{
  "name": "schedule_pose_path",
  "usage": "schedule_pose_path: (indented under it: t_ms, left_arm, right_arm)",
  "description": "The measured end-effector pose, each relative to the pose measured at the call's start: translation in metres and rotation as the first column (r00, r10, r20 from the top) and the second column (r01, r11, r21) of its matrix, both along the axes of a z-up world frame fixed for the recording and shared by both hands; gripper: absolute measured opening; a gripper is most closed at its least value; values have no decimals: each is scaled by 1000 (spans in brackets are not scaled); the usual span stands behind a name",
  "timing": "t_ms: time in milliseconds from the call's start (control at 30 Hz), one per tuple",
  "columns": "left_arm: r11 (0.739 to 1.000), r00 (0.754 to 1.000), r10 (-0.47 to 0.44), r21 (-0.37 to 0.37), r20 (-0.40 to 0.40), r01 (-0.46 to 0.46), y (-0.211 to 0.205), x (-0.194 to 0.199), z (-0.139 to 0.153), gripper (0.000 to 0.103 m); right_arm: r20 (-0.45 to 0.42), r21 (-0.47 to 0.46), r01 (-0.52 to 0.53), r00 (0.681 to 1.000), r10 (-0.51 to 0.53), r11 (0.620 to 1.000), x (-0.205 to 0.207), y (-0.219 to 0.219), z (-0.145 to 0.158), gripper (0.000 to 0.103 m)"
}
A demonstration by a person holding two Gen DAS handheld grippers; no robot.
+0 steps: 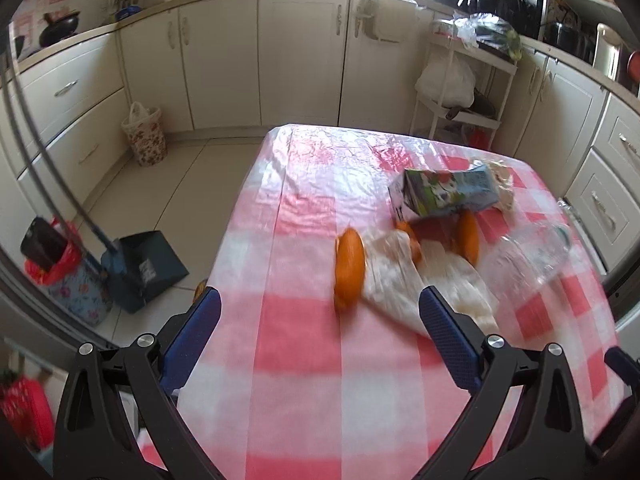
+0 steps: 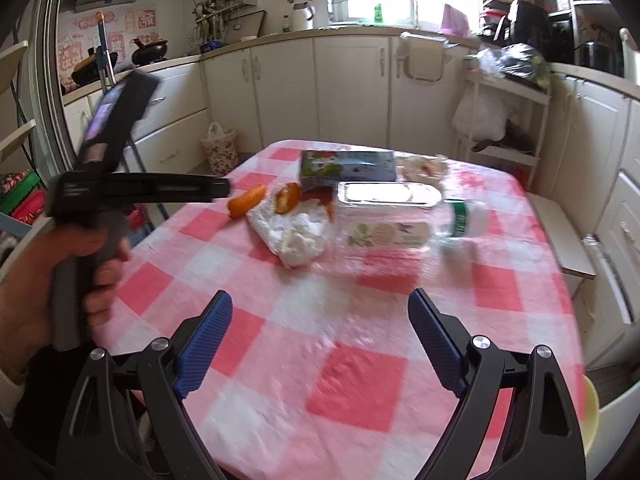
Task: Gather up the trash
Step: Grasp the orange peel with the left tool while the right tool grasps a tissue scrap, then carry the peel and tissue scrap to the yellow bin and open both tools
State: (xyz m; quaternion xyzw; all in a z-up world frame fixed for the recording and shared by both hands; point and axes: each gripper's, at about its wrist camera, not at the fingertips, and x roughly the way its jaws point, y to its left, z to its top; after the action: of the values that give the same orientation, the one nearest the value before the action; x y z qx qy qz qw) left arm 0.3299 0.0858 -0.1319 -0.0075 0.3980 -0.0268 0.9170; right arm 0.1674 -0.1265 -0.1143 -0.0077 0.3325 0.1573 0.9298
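Trash lies on a pink-and-white checked table (image 1: pixel 304 344) (image 2: pixel 360 380): orange peel pieces (image 1: pixel 350 268) (image 2: pixel 247 201), a crumpled white tissue (image 1: pixel 404 280) (image 2: pixel 294 236), a green-and-blue carton (image 1: pixel 448 194) (image 2: pixel 348 168) on its side, and a clear plastic bottle (image 1: pixel 532 252) (image 2: pixel 400 216) lying flat. My left gripper (image 1: pixel 320 300) is open, hovering just short of the peel and tissue. My right gripper (image 2: pixel 320 304) is open above bare cloth, short of the bottle. In the right wrist view a hand (image 2: pixel 44 284) holds the left gripper's body at the left.
A dustpan with broom (image 1: pixel 140 264) and a flowered bin with a red bag (image 1: pixel 72 280) stand on the floor left of the table. A small floral basket (image 1: pixel 145 136) (image 2: pixel 220 148) sits by the cabinets. A white shelf rack (image 1: pixel 460 92) (image 2: pixel 500 120) stands behind the table.
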Motion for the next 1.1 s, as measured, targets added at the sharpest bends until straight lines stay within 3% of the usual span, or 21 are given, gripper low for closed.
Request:
schedule_pose_path:
  t_ms: [133,233,367,467,500,600,633,833,1100]
  left_arm:
    - [998,999,-45,48,-22,46,-9,30,-8,92]
    - [994,994,-87,58,-64,90,-12,48,-20,75]
    - [993,988,-120,-12,-93,119,-4,60,-31,44]
    - [990,986,-134,-43,-95,131,1,59,-35,32]
    - [989,986,-143,-59,-88,138,1,59,-34,32]
    - [986,984,-159,-65,-86,153,0,57,-34,31]
    - [985,983,-164,-64,-84,159,0,56,-34,30]
    - [980,978,-191,-69,-87,186,-1,46,-33,20]
    - [973,977,-200,-136,-78,189,20,9,-29,17]
  right_arm:
    - [-42,10,-56,998,57,998,22,21,-8,74]
    - [-80,10,-68,994,69,998,43,33,-18,64]
    - [-117,51,-43,992,49,998,65,34,-23,58]
    - [-191,91,-17,981,34,996,82,32,-29,49]
    - [-218,103,-16,975,38,995,86,32,-32,47]
    - [-261,115,-13,964,43,993,91,31,-37,29]
    - [-262,121,-10,964,42,993,91,29,-36,19]
    - [-248,123,-14,968,45,992,78,22,-30,14]
    - [-252,132,4,967,30,991,33,-14,-20,14]
